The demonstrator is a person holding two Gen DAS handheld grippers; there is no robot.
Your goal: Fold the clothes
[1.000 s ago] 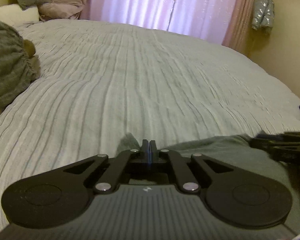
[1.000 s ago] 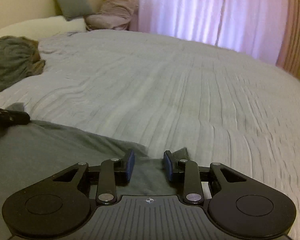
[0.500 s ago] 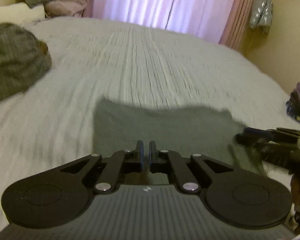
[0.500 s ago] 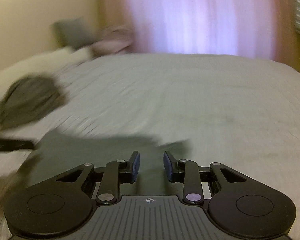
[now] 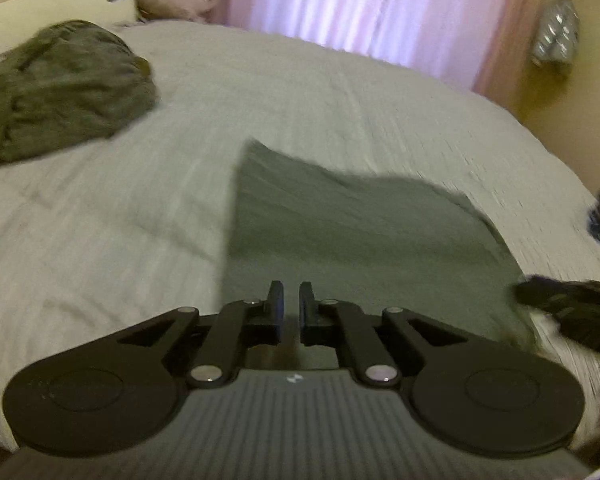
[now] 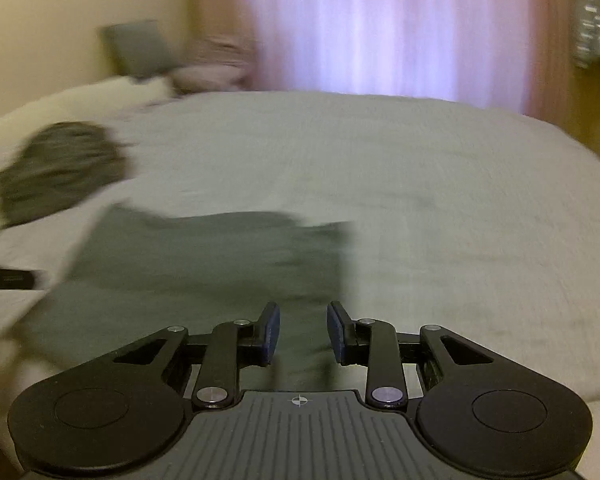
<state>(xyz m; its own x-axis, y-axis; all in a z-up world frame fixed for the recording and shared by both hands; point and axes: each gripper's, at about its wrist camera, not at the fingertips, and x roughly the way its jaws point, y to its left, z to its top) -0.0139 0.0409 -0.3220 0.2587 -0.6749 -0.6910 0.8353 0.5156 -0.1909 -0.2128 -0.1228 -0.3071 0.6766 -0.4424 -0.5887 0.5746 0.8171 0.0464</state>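
No bins or baskets here, just the pale ribbed bedspread (image 5: 340,92) carrying everything. The flat grey-green cloth garment (image 5: 340,232) lies spread near the bed's near edge, right ahead of both claws. My left claw (image 5: 291,300) is easing apart, nothing visibly pinched between its tips, cloth just beyond them. My right claw (image 6: 303,320) sits partly released over the garment's right edge; the fabric shows through the gap, pads not pressing it. A crumpled dark grey heap (image 5: 60,88) sits toward the far left corner. The right-wrist view is heavily smeared, so folds are hard to read.
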